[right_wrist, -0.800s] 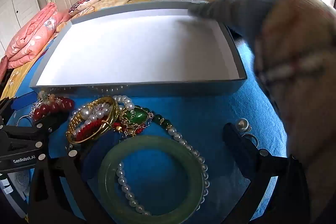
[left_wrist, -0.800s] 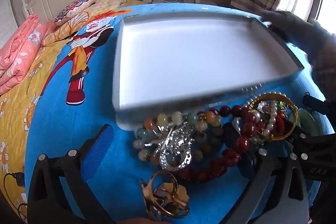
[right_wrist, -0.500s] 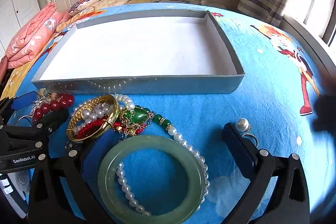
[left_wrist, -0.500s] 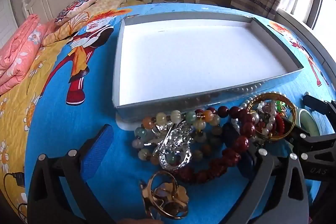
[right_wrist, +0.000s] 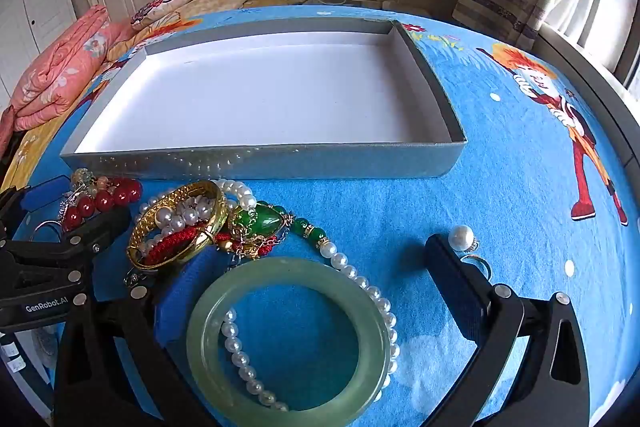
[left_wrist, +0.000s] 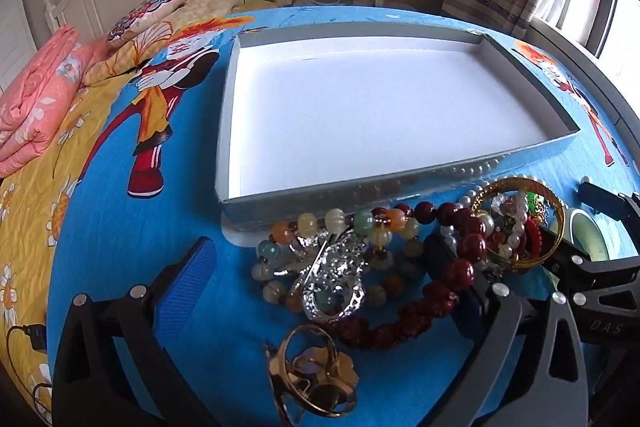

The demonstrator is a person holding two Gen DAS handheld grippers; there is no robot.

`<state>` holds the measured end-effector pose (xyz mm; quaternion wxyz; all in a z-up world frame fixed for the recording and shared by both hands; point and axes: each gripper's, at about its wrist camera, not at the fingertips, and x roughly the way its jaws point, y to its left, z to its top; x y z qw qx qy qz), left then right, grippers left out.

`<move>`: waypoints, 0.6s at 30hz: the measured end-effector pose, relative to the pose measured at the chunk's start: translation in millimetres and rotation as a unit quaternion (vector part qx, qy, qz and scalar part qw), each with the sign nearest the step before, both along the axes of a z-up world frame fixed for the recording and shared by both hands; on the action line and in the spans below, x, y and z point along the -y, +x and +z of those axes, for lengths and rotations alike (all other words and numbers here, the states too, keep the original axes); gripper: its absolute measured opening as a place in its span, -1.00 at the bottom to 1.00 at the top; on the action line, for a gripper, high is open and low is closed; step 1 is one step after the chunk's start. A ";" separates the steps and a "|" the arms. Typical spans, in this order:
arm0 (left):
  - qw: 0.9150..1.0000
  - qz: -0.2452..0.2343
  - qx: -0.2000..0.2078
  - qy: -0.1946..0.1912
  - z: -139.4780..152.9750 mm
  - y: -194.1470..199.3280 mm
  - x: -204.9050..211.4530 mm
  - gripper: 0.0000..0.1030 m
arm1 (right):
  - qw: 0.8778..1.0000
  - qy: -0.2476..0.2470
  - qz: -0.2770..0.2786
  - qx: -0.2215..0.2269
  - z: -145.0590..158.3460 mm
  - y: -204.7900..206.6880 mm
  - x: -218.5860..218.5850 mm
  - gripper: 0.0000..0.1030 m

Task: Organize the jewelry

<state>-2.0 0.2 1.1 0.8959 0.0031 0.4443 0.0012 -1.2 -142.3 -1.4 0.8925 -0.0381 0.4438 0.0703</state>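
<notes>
Jewelry pile (left_wrist: 400,259) lies on the bedspread (right_wrist: 500,187) before the tray (right_wrist: 260,163).

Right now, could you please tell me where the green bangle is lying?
In the right wrist view, the green bangle lies flat on the blue bedspread at bottom centre, over the pearl necklace, just below the gold bangle.

Your left hand-held gripper (left_wrist: 320,267) has black arms with silver screws and blue ribbed pads (left_wrist: 188,279). Your right hand-held gripper (right_wrist: 316,275) is built the same; white "GenRobot.AI" lettering (right_wrist: 47,305) marks the left one's side.
</notes>
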 end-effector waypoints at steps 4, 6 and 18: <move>1.000 0.000 0.000 0.000 0.0 0.0 0.0 0.96 | 1.000 0.000 0.000 0.000 2.0 1.9 -0.7 0.91; 1.000 0.000 0.000 0.000 0.0 0.1 0.1 0.96 | 1.000 0.000 0.000 0.000 -1.1 -0.9 -0.7 0.91; 1.000 0.000 0.000 0.000 -0.1 0.0 -0.1 0.96 | 1.000 0.000 0.000 0.000 1.3 1.0 -0.9 0.91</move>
